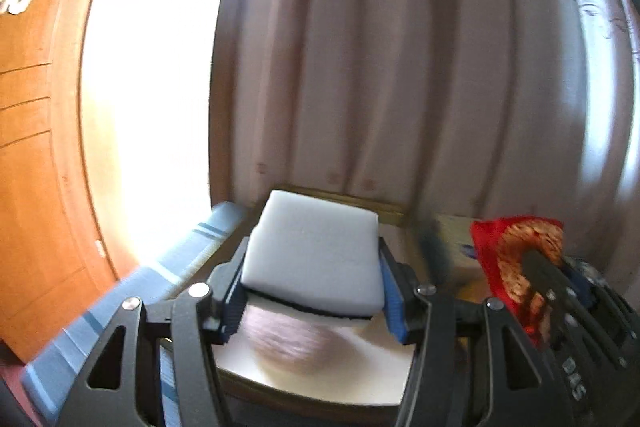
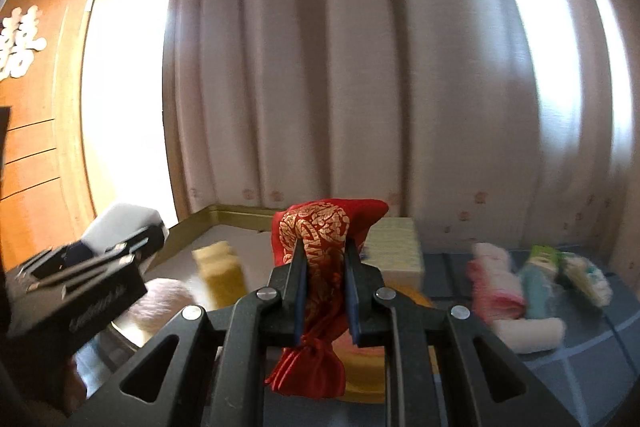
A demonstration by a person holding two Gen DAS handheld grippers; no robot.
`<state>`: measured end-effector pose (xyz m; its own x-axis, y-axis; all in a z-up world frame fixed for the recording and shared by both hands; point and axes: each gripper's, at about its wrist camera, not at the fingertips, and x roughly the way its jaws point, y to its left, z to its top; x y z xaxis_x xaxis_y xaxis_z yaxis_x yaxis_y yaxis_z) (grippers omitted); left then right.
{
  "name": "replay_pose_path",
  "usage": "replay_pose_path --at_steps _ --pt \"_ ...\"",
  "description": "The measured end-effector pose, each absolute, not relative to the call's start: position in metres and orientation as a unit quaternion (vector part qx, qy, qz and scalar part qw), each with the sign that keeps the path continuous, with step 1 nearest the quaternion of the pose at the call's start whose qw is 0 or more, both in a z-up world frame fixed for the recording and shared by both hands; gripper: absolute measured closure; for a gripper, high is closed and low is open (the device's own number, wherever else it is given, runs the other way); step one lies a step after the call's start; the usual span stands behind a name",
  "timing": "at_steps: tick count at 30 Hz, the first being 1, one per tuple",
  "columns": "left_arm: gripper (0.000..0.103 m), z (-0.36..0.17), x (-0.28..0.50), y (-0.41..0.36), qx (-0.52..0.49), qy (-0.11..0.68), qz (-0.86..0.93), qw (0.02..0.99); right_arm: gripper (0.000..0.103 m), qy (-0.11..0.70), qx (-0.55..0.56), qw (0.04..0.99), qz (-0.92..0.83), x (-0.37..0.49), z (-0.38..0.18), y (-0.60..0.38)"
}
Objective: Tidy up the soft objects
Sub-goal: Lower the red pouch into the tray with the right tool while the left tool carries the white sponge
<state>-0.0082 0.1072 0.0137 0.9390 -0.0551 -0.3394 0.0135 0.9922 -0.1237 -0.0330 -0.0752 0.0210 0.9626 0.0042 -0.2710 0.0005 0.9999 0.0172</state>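
Your left gripper (image 1: 314, 283) has its jaws clamped on the sides of a white foam block (image 1: 316, 255), held up in the air above a pinkish fuzzy ball (image 1: 292, 343) lying in a shallow tray (image 1: 384, 383). Your right gripper (image 2: 323, 283) squeezes a red pouch (image 2: 320, 239) between its jaws, its tied end hanging below them. A yellow sponge (image 2: 220, 267) sits beyond the ball. Rolled cloths (image 2: 496, 287) lie on the grey surface (image 2: 580, 367) to the right.

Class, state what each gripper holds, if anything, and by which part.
Left gripper: white foam block, clamped by opposite sides. Right gripper: red-and-gold satin pouch, pinched mid-body.
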Motion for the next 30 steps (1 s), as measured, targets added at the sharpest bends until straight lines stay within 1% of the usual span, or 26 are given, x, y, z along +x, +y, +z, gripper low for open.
replay_pose_path --at_steps 7,12,15,22,27,30 --pt "0.047 0.005 0.017 0.141 -0.057 0.211 0.032 0.975 0.085 0.167 -0.002 0.985 0.039 -0.012 0.015 -0.032" --pt "0.047 -0.006 0.028 0.146 -0.05 0.24 0.046 0.968 0.085 0.188 -0.015 0.98 0.063 -0.002 0.013 -0.013" --pt "0.047 -0.008 0.035 0.148 -0.049 0.249 0.048 0.966 0.085 0.215 -0.015 0.974 0.072 0.01 0.008 -0.008" --pt "0.047 -0.011 0.045 0.142 -0.038 0.269 0.05 0.961 0.085 0.259 0.013 0.963 0.073 0.041 -0.004 -0.01" --pt "0.047 -0.012 0.05 0.137 -0.031 0.284 0.052 0.957 0.085 0.262 0.019 0.963 0.066 0.053 -0.004 -0.011" --pt "0.043 -0.014 0.056 0.137 -0.03 0.294 0.057 0.954 0.084 0.256 0.017 0.964 0.071 0.054 -0.002 -0.009"
